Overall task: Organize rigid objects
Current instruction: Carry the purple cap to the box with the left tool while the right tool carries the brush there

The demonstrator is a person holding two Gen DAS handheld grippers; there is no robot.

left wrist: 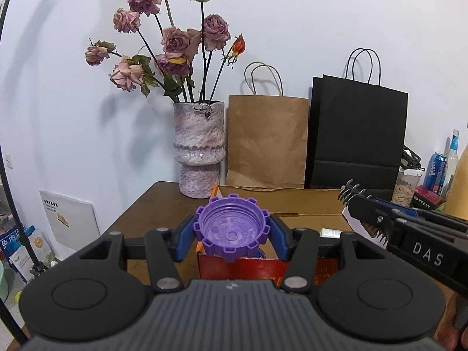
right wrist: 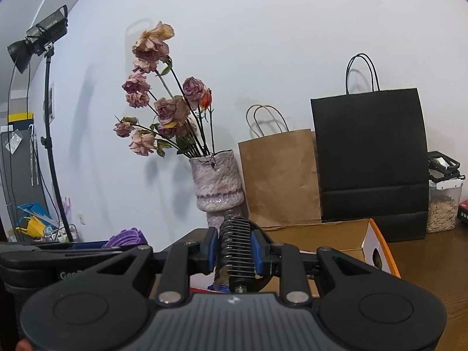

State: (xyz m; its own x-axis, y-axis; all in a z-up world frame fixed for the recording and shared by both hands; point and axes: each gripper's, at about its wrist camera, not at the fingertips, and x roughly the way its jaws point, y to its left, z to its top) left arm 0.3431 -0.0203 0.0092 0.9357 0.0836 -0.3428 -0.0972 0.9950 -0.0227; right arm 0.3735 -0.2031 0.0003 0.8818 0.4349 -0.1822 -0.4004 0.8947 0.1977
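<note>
Clearly the left gripper (left wrist: 232, 234) has its fingers clamped across a light, stiff purple cap (left wrist: 232, 226) by its notched sides above the cardboard box (left wrist: 292, 201), while the right gripper (right wrist: 235, 253) pinches a rigid black toothed comb (right wrist: 235, 247) by its flat body, teeth exposed.

Left tool (left wrist: 232, 229) and right tool (right wrist: 235, 253) both clamped, side by side.

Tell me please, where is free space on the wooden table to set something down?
Bare brown wooden table shows left of the open cardboard box, in front of the mottled pink ceramic vase. Another patch lies right of the box, below the black paper bag. The back edge is crowded: vase, brown paper bag, black bag, clear plastic jar.
</note>
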